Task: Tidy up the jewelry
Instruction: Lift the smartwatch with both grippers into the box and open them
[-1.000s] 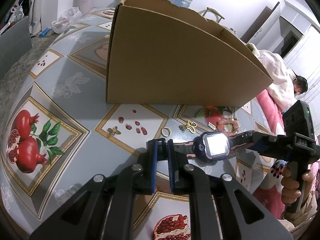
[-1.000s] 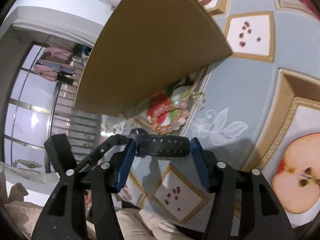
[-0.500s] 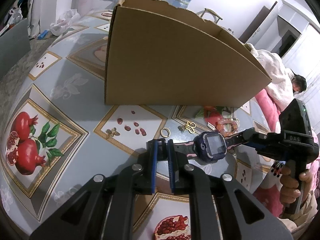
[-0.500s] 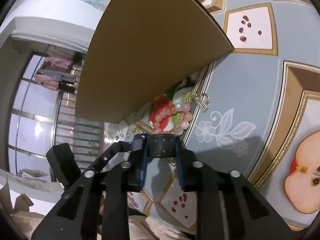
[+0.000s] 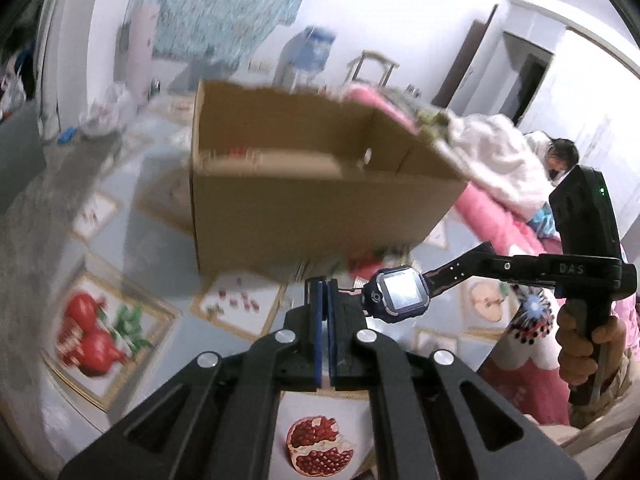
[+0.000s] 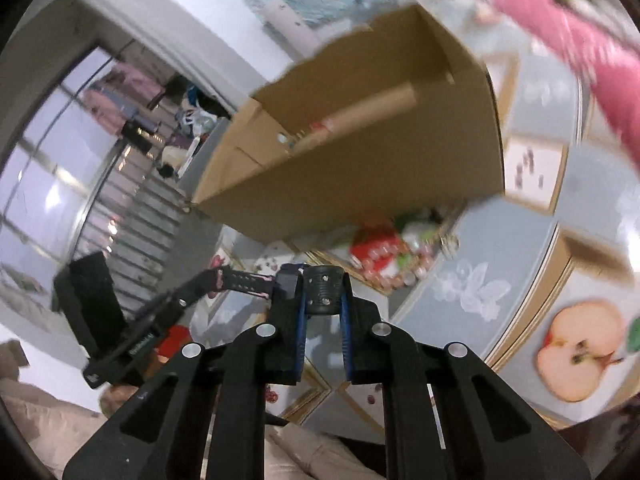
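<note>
A dark purple smartwatch [image 5: 400, 294] with a lit square screen hangs in the air between both grippers, in front of an open cardboard box [image 5: 320, 216]. My left gripper [image 5: 323, 292] is shut on one end of its strap. My right gripper [image 6: 323, 300] is shut on the other strap end [image 6: 325, 294], and it also shows in the left wrist view [image 5: 492, 268]. A pink bead bracelet [image 6: 384, 264] lies on the table below the box, blurred. The box [image 6: 360, 168] holds a cardboard tube and small items.
The tablecloth [image 5: 120, 320] has printed pomegranates and apples. A pink blanket and a seated person [image 5: 560, 156] are at the right. The table edge runs along the left in the left wrist view. The views are motion-blurred.
Both grippers have risen with the watch, so the box's open top now shows. The right gripper closed onto the strap end during the last second.
</note>
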Demonstrator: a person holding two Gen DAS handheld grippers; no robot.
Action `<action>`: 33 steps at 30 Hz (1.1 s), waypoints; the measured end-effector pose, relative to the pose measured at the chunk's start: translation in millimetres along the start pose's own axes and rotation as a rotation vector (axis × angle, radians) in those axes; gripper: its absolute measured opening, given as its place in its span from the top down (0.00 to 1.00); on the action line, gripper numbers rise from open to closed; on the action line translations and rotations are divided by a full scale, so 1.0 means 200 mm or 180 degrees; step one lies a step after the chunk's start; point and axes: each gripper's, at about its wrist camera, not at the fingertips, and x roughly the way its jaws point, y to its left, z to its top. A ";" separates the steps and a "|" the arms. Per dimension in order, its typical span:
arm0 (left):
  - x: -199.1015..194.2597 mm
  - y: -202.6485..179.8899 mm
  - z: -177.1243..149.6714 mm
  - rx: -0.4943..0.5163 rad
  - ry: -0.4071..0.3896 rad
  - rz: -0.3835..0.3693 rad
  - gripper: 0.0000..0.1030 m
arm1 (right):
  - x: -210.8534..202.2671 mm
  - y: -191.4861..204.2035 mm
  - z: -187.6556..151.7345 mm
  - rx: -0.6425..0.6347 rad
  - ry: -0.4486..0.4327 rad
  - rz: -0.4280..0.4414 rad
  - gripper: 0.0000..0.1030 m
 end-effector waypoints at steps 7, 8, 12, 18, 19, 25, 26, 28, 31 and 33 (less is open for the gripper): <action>-0.23 -0.06 0.25 0.0294 -0.0543 -0.0062 0.99 | -0.13 0.24 0.23 -0.0594 -0.0324 -0.0069 0.88; -0.24 -0.07 0.29 0.0332 -0.0597 -0.0059 0.99 | -0.12 0.26 0.29 -0.0667 -0.0348 -0.0087 0.88; -0.16 -0.05 0.48 0.0419 -0.0644 -0.0005 0.99 | -0.04 0.30 0.49 -0.0900 -0.0353 -0.0190 0.88; 0.23 0.06 0.73 0.0217 -0.0033 0.0227 0.99 | 0.27 0.19 0.83 -0.0998 0.0160 -0.0485 0.88; 0.32 0.08 0.77 0.0168 0.0107 0.0238 0.99 | 0.36 0.16 0.88 -0.0998 0.0319 -0.0551 0.88; 0.74 0.14 0.86 -0.0026 0.0873 0.0241 0.98 | 0.74 0.02 1.02 -0.1139 0.0923 -0.1081 0.86; 0.78 0.15 0.85 -0.0076 0.0974 0.0225 0.98 | 0.78 0.00 1.03 -0.1177 0.0970 -0.1177 0.85; 0.86 0.20 0.85 -0.0235 0.1173 0.0236 0.98 | 0.83 -0.02 1.04 -0.1251 0.1046 -0.1310 0.80; 0.94 0.27 0.84 -0.0443 0.1374 0.0281 0.97 | 0.87 -0.06 1.04 -0.1283 0.1060 -0.1467 0.61; 0.96 0.30 0.82 -0.0579 0.1447 0.0249 0.95 | 0.85 -0.05 1.06 -0.1386 0.0951 -0.1538 0.58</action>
